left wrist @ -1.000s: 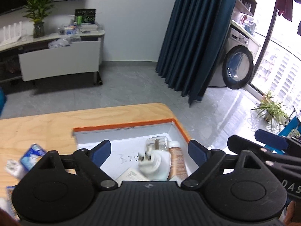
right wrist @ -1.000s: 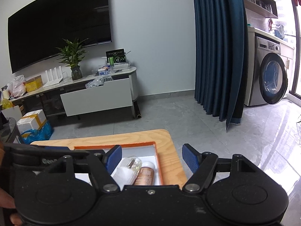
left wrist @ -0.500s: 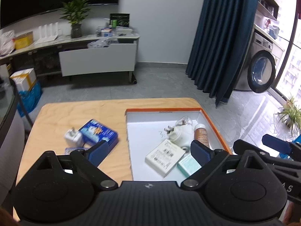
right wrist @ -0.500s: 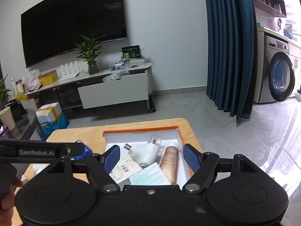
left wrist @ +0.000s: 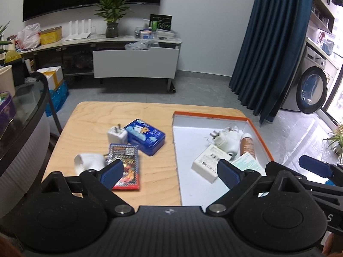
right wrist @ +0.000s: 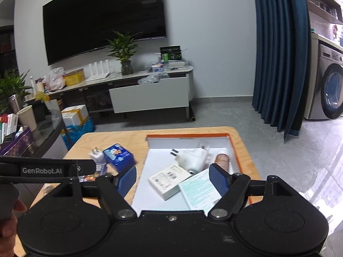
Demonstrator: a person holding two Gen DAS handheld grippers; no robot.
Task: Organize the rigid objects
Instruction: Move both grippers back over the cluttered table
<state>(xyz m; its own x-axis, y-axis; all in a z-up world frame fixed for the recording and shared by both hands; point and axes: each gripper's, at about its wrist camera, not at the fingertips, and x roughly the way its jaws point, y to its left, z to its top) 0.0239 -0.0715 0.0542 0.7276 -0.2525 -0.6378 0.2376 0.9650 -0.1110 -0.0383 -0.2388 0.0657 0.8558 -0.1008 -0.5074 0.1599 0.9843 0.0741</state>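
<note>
An orange-rimmed white tray point(left wrist: 210, 118) point(right wrist: 186, 136) sits on the right of the wooden table point(left wrist: 107, 111). It holds a white plug adapter point(left wrist: 225, 142) point(right wrist: 193, 158), a brown bottle point(left wrist: 247, 144) point(right wrist: 223, 160), a white box point(left wrist: 209, 160) point(right wrist: 167, 180) and a pale green box point(left wrist: 248, 165) point(right wrist: 199, 189). Left of the tray lie a blue tin point(left wrist: 145, 136) point(right wrist: 118, 155), a white charger point(left wrist: 116, 134) point(right wrist: 96, 155), a red card pack point(left wrist: 126, 167) and a white roll point(left wrist: 89, 162). My left gripper point(left wrist: 170, 172) and right gripper point(right wrist: 172, 178) are open, empty, above the table's near side.
A glass-topped counter point(left wrist: 19, 107) stands at the left. Beyond the table are a TV console point(left wrist: 135, 64), a blue curtain point(left wrist: 272, 53) and a washing machine point(left wrist: 315, 87). The right gripper shows at the right edge of the left wrist view point(left wrist: 315, 169).
Both grippers have pulled back and up from the tray. The left view now takes in the whole table, with the loose items left of the tray. Both stayed open.
</note>
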